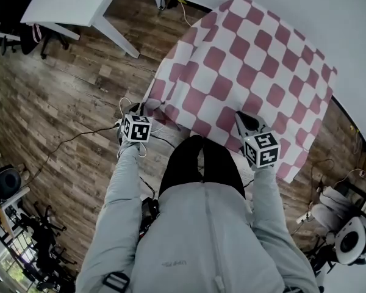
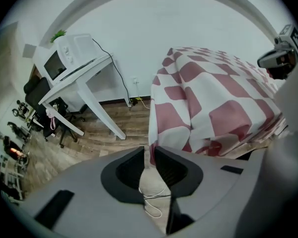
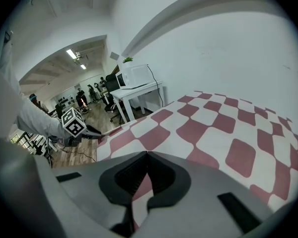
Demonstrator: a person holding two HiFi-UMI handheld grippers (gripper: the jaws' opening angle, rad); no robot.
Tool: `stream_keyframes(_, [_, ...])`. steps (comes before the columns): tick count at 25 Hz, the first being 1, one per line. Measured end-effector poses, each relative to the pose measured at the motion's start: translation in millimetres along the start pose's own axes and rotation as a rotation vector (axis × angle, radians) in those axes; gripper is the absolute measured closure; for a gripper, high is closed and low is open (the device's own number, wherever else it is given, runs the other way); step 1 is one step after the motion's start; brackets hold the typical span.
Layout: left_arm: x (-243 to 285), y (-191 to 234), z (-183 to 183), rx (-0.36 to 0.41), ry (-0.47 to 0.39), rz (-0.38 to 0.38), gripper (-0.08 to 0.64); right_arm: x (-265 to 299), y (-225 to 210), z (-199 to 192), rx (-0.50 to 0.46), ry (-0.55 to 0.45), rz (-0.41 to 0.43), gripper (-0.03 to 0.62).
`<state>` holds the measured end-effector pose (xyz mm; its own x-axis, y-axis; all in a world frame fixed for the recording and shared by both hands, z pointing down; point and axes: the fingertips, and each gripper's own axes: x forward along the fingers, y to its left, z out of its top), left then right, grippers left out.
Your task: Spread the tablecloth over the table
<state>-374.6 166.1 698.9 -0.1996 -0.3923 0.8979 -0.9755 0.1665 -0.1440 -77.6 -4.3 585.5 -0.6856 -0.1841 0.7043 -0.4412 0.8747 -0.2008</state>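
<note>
A red-and-white checked tablecloth (image 1: 250,60) covers the table and hangs over its edges. My left gripper (image 1: 152,107) is at the cloth's near left corner, low beside the table. In the left gripper view its jaws (image 2: 150,150) stand a little apart, with the hanging corner hem (image 2: 152,142) right at the tips and floor showing through the gap. My right gripper (image 1: 242,117) lies on the cloth near the table's front edge. Its jaws (image 3: 145,155) are shut, tips down on the tablecloth (image 3: 213,128). No pinched fold shows there. The left gripper (image 3: 93,131) also appears in the right gripper view, at the corner.
A white desk (image 2: 84,86) with a microwave (image 2: 69,53) stands left of the table. Office chairs (image 2: 44,108) sit behind it. Cables (image 1: 79,138) trail over the wooden floor. White equipment (image 1: 348,237) stands at the right. A white wall runs behind the table.
</note>
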Motion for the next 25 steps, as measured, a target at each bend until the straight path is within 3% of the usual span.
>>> stream_keyframes(2, [-1.2, -2.8, 3.2, -0.040, -0.025, -0.004, 0.443, -1.9, -0.4, -3.3, 0.005, -0.001, -0.005, 0.571])
stream_keyframes(6, [-7.6, -6.2, 9.4, -0.070, -0.067, 0.001, 0.425, -4.3, 0.3, -3.7, 0.003, -0.006, -0.006, 0.571])
stream_keyframes(16, [-34.6, -34.2, 42.9, -0.055, -0.153, -0.016, 0.425, -24.6, -8.2, -2.9, 0.015, -0.035, -0.020, 0.571])
stream_keyframes(25, [-64.6, -85.0, 100.8, 0.008, -0.254, -0.060, 0.425, -69.0, -41.7, -5.5, 0.055, -0.088, -0.091, 0.571])
